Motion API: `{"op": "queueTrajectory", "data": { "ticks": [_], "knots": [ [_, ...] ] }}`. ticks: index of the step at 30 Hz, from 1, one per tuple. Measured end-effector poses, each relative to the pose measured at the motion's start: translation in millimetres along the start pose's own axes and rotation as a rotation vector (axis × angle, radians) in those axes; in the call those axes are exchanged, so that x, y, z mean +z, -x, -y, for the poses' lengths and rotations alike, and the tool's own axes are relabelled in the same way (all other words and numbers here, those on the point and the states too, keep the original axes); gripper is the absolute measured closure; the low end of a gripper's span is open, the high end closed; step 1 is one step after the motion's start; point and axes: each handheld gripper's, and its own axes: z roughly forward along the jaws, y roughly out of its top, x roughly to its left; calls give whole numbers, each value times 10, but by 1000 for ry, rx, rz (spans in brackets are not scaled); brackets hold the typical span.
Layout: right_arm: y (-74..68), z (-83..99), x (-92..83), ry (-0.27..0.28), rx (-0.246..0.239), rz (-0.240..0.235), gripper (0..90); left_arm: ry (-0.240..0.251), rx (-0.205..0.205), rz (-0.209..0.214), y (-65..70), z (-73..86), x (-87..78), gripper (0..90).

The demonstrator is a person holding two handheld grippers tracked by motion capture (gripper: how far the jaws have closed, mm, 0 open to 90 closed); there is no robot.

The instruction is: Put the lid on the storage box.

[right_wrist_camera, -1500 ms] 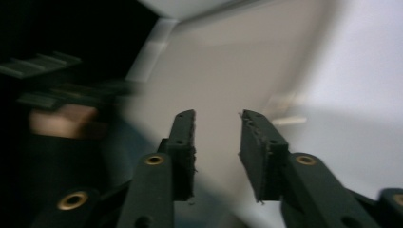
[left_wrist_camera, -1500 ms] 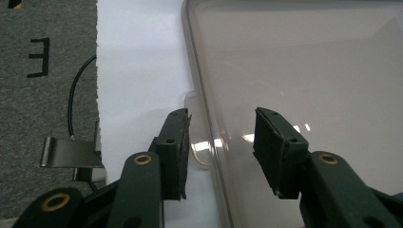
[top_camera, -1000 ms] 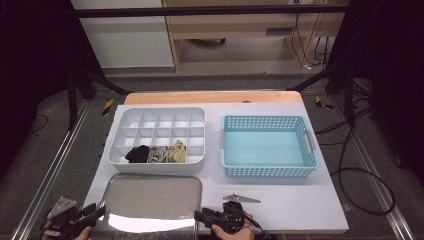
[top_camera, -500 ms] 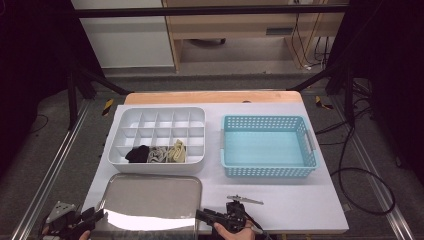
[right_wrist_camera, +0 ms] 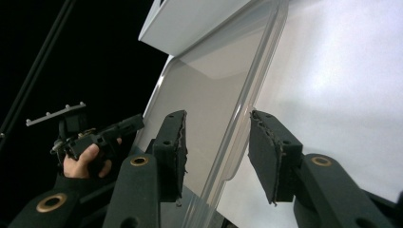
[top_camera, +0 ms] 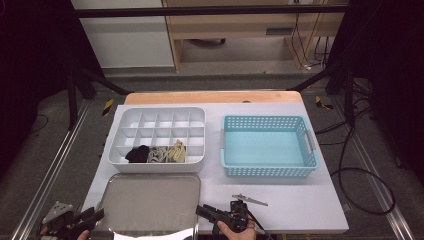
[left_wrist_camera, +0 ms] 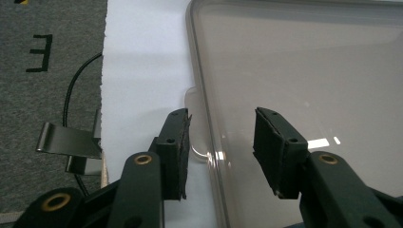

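Observation:
A clear plastic lid (top_camera: 150,200) lies flat at the table's front left, before a white compartment organizer (top_camera: 155,135). My left gripper (top_camera: 95,215) is at the lid's left edge. In the left gripper view, my left gripper (left_wrist_camera: 221,121) stands open astride the lid's rim (left_wrist_camera: 202,95); its jaws have just been opening and the pads (left_wrist_camera: 178,142) do not touch it. My right gripper (top_camera: 202,211) is at the lid's right edge. In the right gripper view, my right gripper (right_wrist_camera: 217,121) is open with the lid's raised rim (right_wrist_camera: 247,104) passing between its pads.
The organizer's front row holds black, grey and beige folded items (top_camera: 157,154). A light blue basket (top_camera: 267,172) stands to its right. A metal clip (top_camera: 250,200) lies near the front edge. Another clip (left_wrist_camera: 71,142) grips the table's left border over grey floor.

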Motion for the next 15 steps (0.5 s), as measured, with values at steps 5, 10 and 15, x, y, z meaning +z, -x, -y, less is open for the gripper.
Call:
{"op": "queueTrajectory", "data": {
  "ticks": [5,10,15],
  "knots": [
    [28,3,25,31,26,-18,541,0,-2,-1,2,0,1,549],
    [23,-16,23,65,12,-48,523,8,-17,5,-6,6,2,548],
    [37,-48,57,103,9,-64,525,9,-22,17,-11,9,2,533]
  ]
}}
